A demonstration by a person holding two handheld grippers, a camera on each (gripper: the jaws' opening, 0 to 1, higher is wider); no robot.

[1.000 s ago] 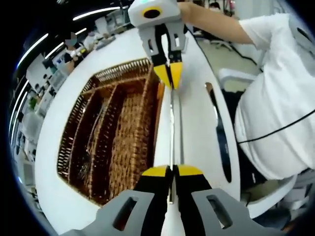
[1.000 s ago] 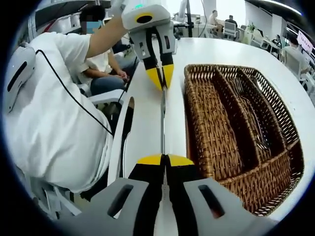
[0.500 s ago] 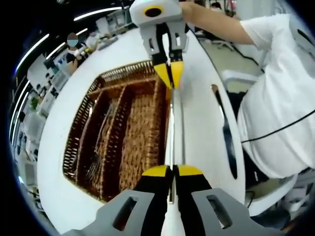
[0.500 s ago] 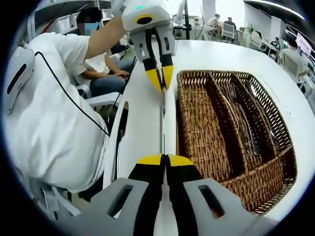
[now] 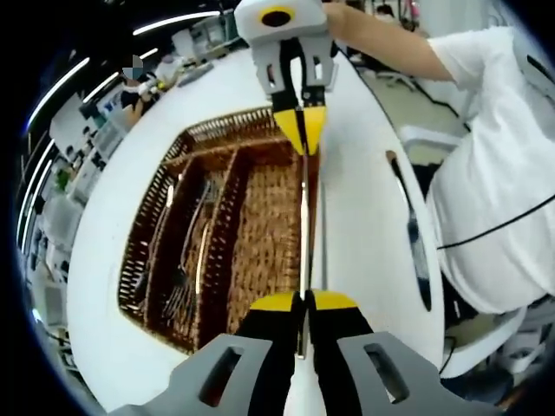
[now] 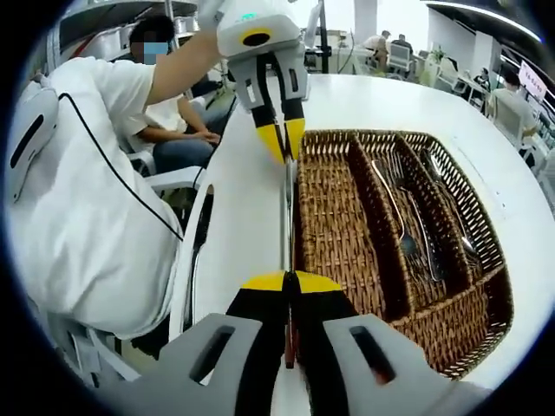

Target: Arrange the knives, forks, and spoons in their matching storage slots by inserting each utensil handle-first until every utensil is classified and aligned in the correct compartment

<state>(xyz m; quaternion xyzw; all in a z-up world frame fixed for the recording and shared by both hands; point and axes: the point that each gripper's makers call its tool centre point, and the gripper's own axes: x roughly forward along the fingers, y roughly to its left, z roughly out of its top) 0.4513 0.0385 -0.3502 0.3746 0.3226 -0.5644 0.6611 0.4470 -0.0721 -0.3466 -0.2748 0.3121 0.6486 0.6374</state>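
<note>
The left gripper (image 5: 303, 301) and right gripper (image 6: 290, 281) face each other, fingers pressed together on opposite ends of one knife (image 5: 305, 217). A bare forearm (image 5: 381, 39) extends behind the right gripper.

Bright, even overhead strip lighting, glare on the white table (image 5: 364, 225), heavy fisheye bending near edges.

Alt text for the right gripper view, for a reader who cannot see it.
Both grippers, right near and left far, hold a knife by its ends along the rim of a wicker tray; forks lie in its further slots. Another knife lies on the white table.
</note>
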